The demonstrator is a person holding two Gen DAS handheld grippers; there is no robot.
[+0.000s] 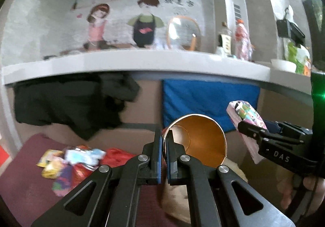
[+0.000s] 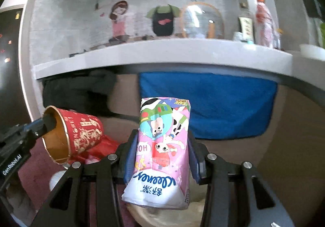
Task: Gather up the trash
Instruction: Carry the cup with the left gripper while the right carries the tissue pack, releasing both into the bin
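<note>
My left gripper [image 1: 164,141] is shut on the rim of a red paper cup [image 1: 203,141] with a gold inside, held tilted in the air; the cup also shows in the right wrist view [image 2: 81,135]. My right gripper [image 2: 162,145] is shut on a pink tissue pack [image 2: 162,145] with cartoon print, held upright; the pack also shows in the left wrist view [image 1: 246,117] at the right, close to the cup. A pile of colourful wrappers [image 1: 71,164] lies on a dark red surface [image 1: 26,186] at lower left.
A white counter edge [image 1: 142,64] runs across above, with bottles [image 1: 242,39] and a bowl [image 1: 283,64] at its right. Below it hang a black cloth [image 1: 67,103] and a blue cloth [image 1: 207,96]. A tan round object [image 2: 162,216] lies beneath the grippers.
</note>
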